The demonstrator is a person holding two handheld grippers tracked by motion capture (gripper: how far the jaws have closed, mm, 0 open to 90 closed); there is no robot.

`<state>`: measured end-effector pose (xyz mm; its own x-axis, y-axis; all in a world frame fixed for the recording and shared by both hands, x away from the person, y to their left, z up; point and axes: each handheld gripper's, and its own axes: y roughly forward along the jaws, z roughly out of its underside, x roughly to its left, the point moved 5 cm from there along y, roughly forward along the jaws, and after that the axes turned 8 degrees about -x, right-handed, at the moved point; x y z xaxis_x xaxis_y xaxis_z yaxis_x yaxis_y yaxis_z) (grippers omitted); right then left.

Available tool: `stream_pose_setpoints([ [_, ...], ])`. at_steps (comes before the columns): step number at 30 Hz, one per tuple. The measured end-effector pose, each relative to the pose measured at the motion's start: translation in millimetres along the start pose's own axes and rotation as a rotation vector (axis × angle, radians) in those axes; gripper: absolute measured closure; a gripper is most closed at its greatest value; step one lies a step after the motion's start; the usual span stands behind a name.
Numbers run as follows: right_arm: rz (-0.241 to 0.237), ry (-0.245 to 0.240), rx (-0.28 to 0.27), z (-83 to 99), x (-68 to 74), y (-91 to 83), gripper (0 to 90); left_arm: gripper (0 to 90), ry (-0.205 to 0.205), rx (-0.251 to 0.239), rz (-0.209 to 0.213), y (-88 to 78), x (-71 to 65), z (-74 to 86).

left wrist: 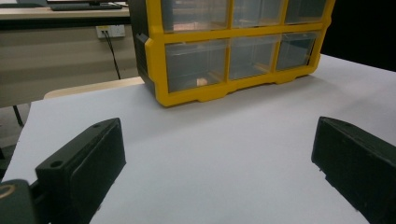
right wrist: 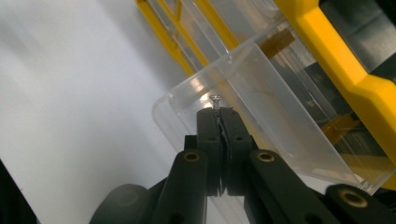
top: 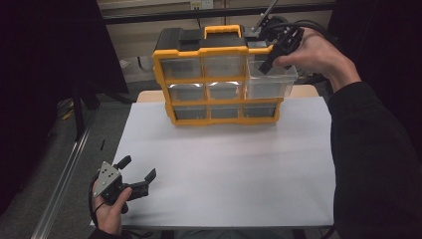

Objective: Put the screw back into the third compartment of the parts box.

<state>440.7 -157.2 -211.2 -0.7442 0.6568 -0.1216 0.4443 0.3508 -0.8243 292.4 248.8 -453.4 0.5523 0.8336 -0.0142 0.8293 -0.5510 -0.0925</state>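
A yellow and black organiser [top: 219, 79] with clear drawers stands at the far side of the white table [top: 224, 169]. Its top right drawer [top: 271, 79] is pulled out toward me. My right gripper [top: 266, 64] hangs over that drawer, pointing down into it. In the right gripper view the jaws are shut on a small screw [right wrist: 216, 103], whose head sticks out above the tips over the clear drawer [right wrist: 261, 121]. My left gripper [top: 137, 169] rests near the table's front left corner, open with nothing between its fingers [left wrist: 84, 168].
The organiser [left wrist: 233, 51] has several closed clear drawers; something small and pale lies in the lower left one. A desk and a wall socket stand behind the table. A metal rail runs along the floor at the left.
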Motion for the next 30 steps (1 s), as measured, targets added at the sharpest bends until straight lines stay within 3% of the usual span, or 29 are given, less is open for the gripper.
stream_pose_setpoints([
  [14, 0.048, 0.051, 0.033, 2.1, -14.2, 17.4, 87.3, 2.7, -0.004, 0.001, -0.001, 0.1, 0.2, 0.1],
  [19, 0.043, 0.080, 0.071, 5.2, -16.1, 27.3, 87.2, 2.7, -0.003, 0.003, -0.001, 0.1, 0.5, 0.3],
  [30, 0.029, 0.089, 0.129, 11.5, -21.5, 44.6, 87.0, 2.7, -0.005, 0.003, -0.001, 0.1, 0.8, 0.4],
])
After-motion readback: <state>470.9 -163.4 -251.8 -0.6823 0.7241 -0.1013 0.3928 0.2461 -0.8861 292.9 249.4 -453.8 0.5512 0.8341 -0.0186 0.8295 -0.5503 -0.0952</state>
